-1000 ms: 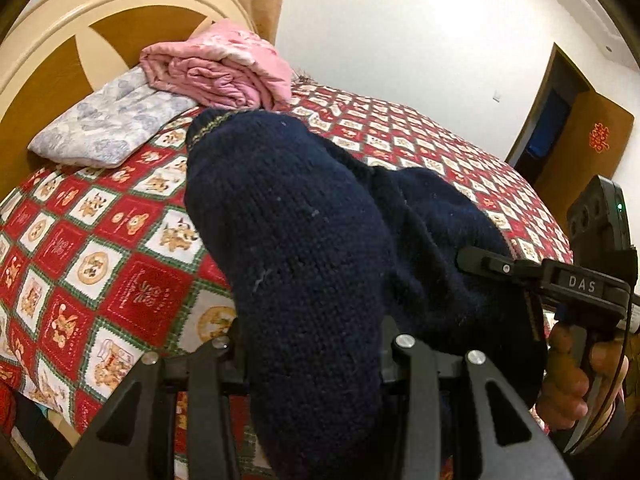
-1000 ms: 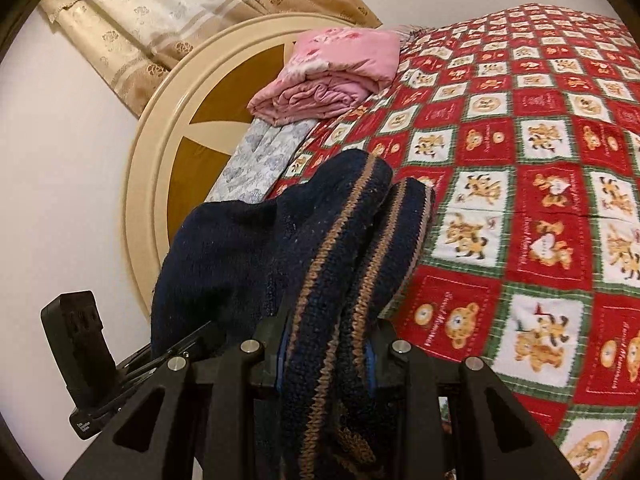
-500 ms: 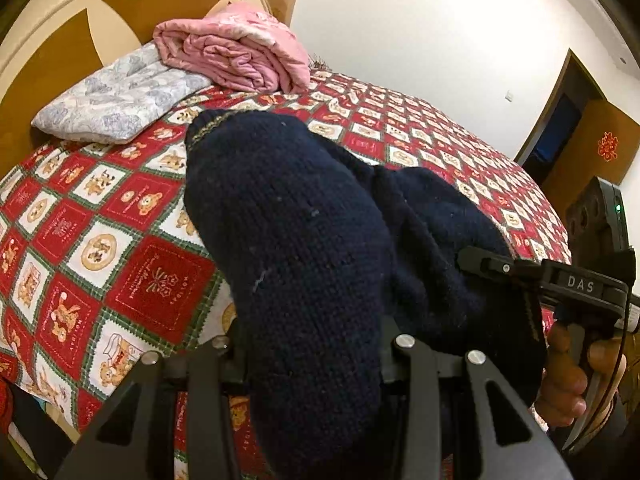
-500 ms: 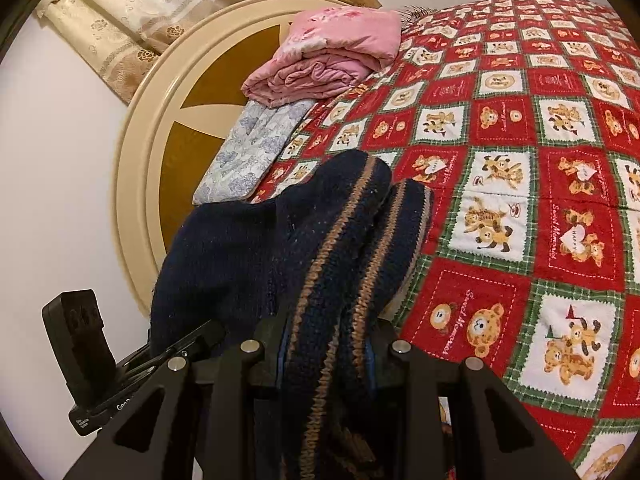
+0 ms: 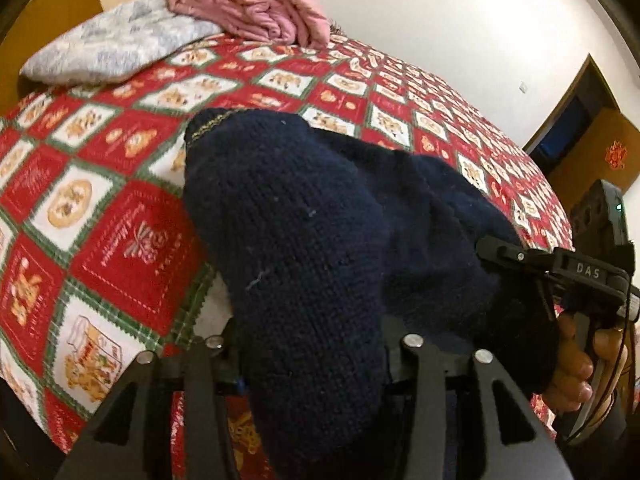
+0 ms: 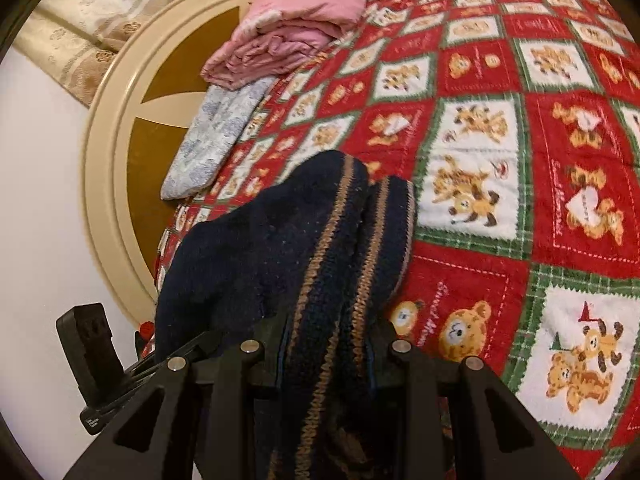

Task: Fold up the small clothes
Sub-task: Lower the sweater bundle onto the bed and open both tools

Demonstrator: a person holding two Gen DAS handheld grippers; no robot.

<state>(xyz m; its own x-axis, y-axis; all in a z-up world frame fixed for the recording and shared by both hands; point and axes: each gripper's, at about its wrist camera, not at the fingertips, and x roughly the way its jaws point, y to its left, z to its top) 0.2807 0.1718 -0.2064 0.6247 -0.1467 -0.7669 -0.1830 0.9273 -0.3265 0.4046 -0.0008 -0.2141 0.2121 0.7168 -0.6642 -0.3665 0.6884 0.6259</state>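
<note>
We noted both grippers' jaws pinching the navy knit garment [image 5: 304,240] above the bed [image 6: 500,128]; the left gripper's [image 5: 312,360] had just been opening.

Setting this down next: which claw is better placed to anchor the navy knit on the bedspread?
Right. The right claw grips the navy knit by its striped edge, over the bedspread; the left claw's jaws have just been opening, knit between them.

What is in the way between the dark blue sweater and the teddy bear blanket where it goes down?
Nothing I can see. The dark blue sweater hangs between both claws, and the teddy bear blanket beneath and ahead of it lies bare. The pink folded bedding and grey pillow sit far off by the headboard.
</note>
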